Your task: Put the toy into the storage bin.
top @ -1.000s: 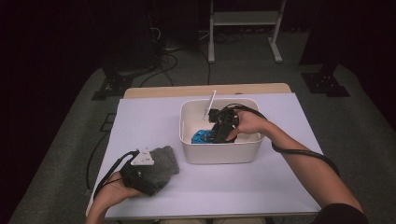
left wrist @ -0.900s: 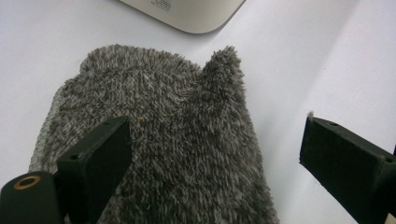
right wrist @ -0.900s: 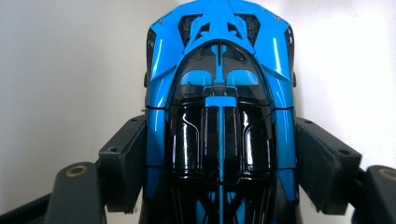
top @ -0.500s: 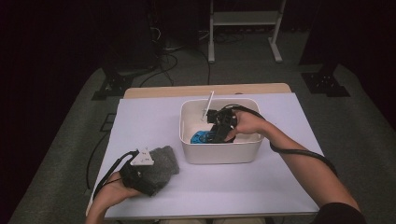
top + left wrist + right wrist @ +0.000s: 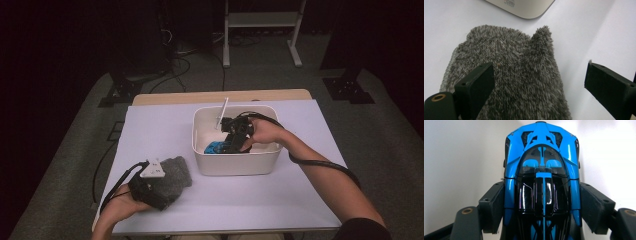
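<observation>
Nearest the person, the left gripper (image 5: 159,184) rests over a grey mitten (image 5: 506,75) at the table's (image 5: 300,200) front left. Its jaws stand wide apart, one over the fleece, the other over bare table beside it; they hold nothing.

Farther out, the right gripper (image 5: 235,142) reaches down into the white tub (image 5: 235,165). Its jaws press both flanks of a blue toy car (image 5: 541,177), so it appears clamped at mid-body. The car sits low in the tub, near the front wall. A thin white stick (image 5: 222,112) leans at the tub's back rim.

The risk, as I judge it, is slip: the car's body is glossy and curved, and the pads (image 5: 492,202) grip only a short stretch of it, so a tilt or a knock against the tub wall could twist it loose.

In the right gripper view the car's long axis runs straight along the jaws, its tapered end pointing away from the gripper. Whether that end is nose or tail I cannot tell.
</observation>
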The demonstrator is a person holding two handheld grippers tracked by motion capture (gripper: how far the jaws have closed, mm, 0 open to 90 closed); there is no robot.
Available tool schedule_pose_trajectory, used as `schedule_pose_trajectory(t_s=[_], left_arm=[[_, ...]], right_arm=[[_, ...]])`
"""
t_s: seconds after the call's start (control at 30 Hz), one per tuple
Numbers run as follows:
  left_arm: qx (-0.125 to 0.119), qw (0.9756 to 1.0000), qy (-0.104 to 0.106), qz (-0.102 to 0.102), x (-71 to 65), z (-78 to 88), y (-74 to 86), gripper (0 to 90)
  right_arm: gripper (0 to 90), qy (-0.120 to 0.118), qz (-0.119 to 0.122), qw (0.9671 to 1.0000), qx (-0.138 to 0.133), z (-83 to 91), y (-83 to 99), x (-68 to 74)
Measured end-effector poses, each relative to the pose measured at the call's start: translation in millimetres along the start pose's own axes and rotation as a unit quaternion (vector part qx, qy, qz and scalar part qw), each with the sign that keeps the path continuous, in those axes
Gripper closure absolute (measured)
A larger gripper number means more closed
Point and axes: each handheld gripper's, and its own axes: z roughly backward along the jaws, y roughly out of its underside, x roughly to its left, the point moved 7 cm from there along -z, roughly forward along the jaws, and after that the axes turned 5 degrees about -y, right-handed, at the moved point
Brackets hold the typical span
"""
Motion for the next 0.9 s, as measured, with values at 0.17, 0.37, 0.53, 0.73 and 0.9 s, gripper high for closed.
schedule_pose_trajectory(t_s=[0.17, 0.37, 0.53, 0.73, 0.9], left_arm=[[-0.001, 1.0000, -0.001, 0.001, 0.8, 0.7, 0.3, 8.7], [-0.001, 1.0000, -0.001, -0.001, 0.7, 1.4, -0.2, 8.7], [-0.001, 1.0000, -0.003, -0.001, 1.1, 2.2, -0.1, 8.7], [-0.002, 1.0000, -0.003, -0.002, 0.5, 2.0, -0.8, 8.7], [-0.004, 1.0000, -0.002, -0.002, -0.5, 1.5, -1.4, 8.7]], right_arm=[[26.8, -0.002, -0.004, 1.0000, -0.001, -2.2, -0.3, -1.0], [26.6, -0.004, -0.008, 1.0000, 0.004, -2.2, -1.9, -1.2], [26.2, -0.001, -0.016, 0.9998, 0.014, -4.5, 0.0, -4.0], [28.0, -0.003, -0.026, 0.9994, -0.022, 6.9, -6.7, -6.1], [27.2, 0.005, -0.027, 0.9995, -0.014, 11.5, -5.4, -6.0]])
